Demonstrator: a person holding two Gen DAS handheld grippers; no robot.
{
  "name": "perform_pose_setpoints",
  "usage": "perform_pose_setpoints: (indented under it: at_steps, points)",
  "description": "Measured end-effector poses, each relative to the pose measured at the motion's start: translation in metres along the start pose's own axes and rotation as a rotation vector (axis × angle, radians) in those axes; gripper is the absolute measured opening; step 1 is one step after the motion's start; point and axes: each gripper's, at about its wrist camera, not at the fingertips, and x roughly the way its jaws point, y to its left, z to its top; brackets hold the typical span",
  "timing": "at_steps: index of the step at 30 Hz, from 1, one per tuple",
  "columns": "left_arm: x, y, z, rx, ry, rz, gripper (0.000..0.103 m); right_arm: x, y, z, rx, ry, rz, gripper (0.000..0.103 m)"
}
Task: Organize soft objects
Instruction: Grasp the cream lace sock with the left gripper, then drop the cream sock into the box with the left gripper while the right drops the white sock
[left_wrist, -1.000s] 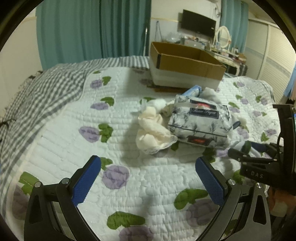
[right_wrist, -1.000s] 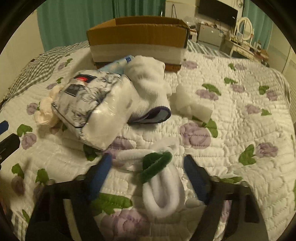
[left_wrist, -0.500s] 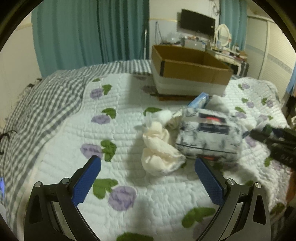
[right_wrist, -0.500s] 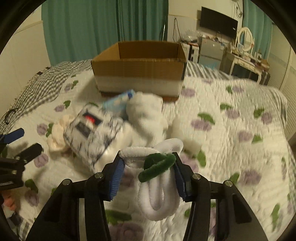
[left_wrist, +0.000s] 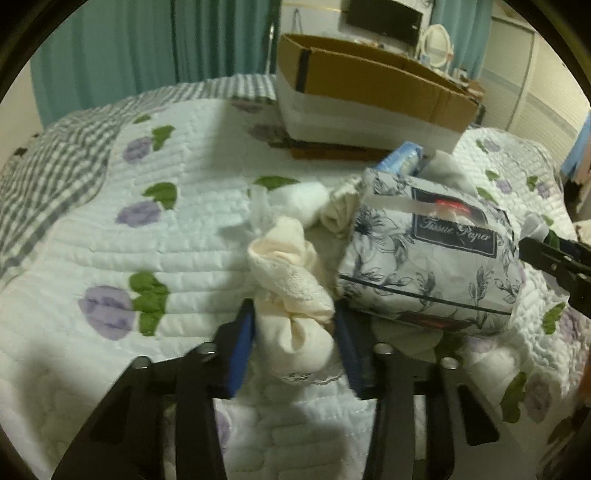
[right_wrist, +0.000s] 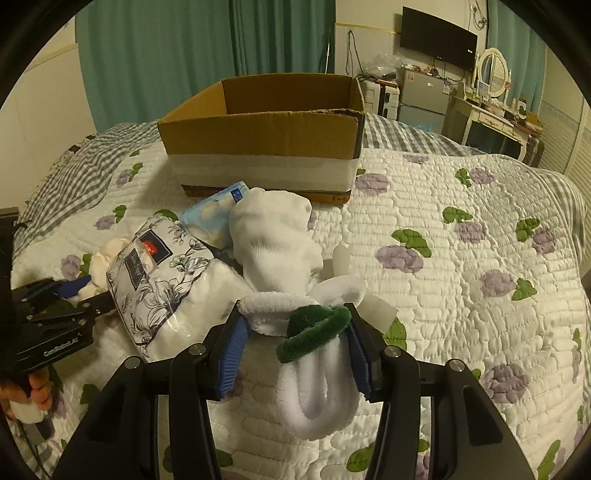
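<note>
My left gripper is shut on a cream sock bundle that lies on the quilt beside a floral tissue paper pack. My right gripper is shut on a white fluffy sock with a green cuff, held above the quilt. An open cardboard box stands at the back of the bed; it also shows in the left wrist view. A white sock and a blue packet lie in front of the box.
The flowered quilt covers the bed, with a grey checked blanket at the left. A white foam piece lies right of my right gripper. A dresser with a mirror and a TV stand behind.
My left gripper moved forward to the cream sock bundle and closed on it. My right gripper closed on the white and green sock and lifted it up off the quilt.
</note>
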Motion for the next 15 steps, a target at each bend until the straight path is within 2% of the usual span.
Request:
perform_pose_setpoints:
  at_steps: [2,8,15]
  points:
    - [-0.002,-0.004,-0.001,0.022,-0.002,-0.007,0.021,-0.001,0.001,-0.001,-0.002,-0.002,0.000,0.050]
    - [-0.027,-0.005,-0.003,0.035,-0.054,-0.001,0.019,-0.014,0.004,-0.003,-0.004,-0.026,0.005,0.050]
    - [-0.073,-0.010,-0.003,0.043,-0.139,-0.005,0.019,-0.059,0.012,-0.007,0.000,-0.090,0.013,0.050]
